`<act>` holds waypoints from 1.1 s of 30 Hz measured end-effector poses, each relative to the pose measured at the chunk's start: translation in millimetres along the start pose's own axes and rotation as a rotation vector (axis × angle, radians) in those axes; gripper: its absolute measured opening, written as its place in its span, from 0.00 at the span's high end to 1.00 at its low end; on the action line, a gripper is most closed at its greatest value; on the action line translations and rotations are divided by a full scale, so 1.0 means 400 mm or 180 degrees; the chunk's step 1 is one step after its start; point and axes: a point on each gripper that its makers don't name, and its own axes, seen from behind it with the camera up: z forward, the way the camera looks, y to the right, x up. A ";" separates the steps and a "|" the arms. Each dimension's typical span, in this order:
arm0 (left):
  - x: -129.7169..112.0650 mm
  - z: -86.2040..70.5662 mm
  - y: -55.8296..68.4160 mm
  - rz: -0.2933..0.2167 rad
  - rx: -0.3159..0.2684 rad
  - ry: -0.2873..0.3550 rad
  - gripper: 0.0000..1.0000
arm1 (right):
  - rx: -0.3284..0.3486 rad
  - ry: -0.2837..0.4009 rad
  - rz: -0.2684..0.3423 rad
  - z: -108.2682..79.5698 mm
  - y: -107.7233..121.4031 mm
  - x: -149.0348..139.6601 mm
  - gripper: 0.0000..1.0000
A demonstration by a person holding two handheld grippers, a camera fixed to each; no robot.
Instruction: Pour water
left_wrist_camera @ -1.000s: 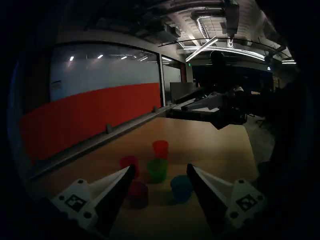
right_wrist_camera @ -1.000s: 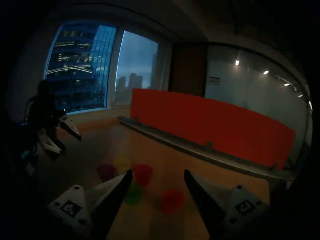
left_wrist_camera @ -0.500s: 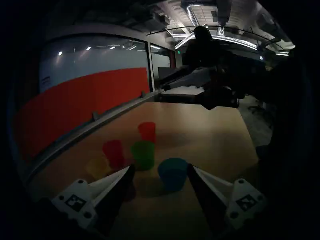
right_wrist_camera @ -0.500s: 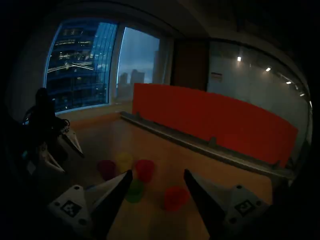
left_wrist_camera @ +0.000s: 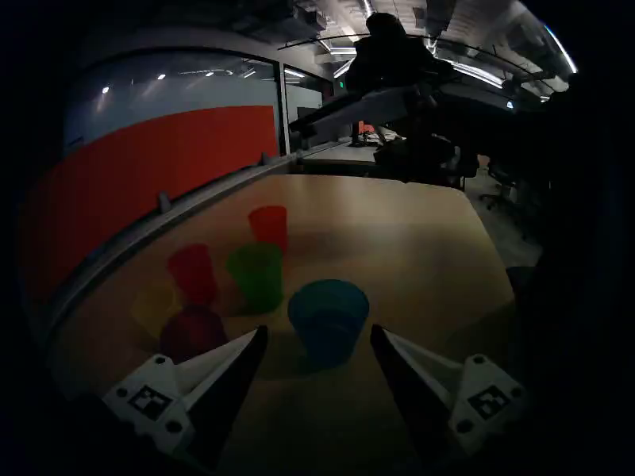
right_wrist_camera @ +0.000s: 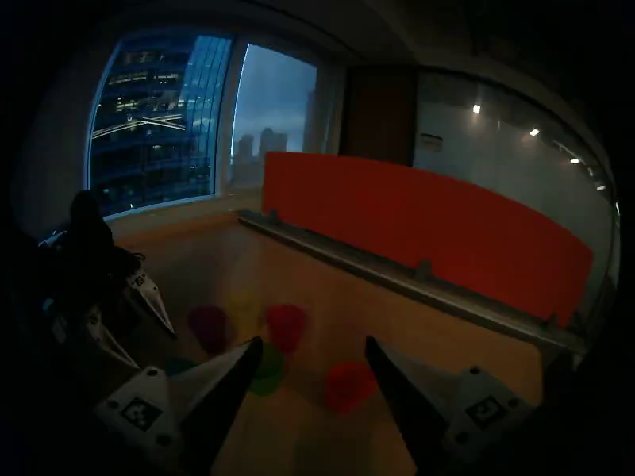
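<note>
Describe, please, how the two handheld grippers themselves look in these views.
The left gripper and right gripper look alike: two pale grey, wedge-shaped fingers tapering to points, with dark inner faces. Each finger's base carries a square black-and-white marker. The scene is too dim to make out cables.

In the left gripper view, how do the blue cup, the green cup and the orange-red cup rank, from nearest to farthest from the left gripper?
1. Blue cup: just ahead of the fingers.
2. Green cup: behind it, to the left.
3. Orange-red cup: farthest back, behind the green one.
</note>
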 end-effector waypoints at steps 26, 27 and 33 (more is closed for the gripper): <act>-0.028 0.128 0.009 0.0101 -0.0141 -0.0182 0.06 | 0.0001 -0.0067 0.0032 0.030 0.021 -0.025 0.01; -0.027 0.130 0.009 0.0115 -0.0145 -0.0192 0.06 | 0.0002 -0.0067 0.0032 0.031 0.021 -0.026 0.01; -0.022 0.141 0.010 0.0172 -0.0171 -0.0238 0.07 | 0.0007 -0.0072 0.0045 0.036 0.024 -0.031 0.01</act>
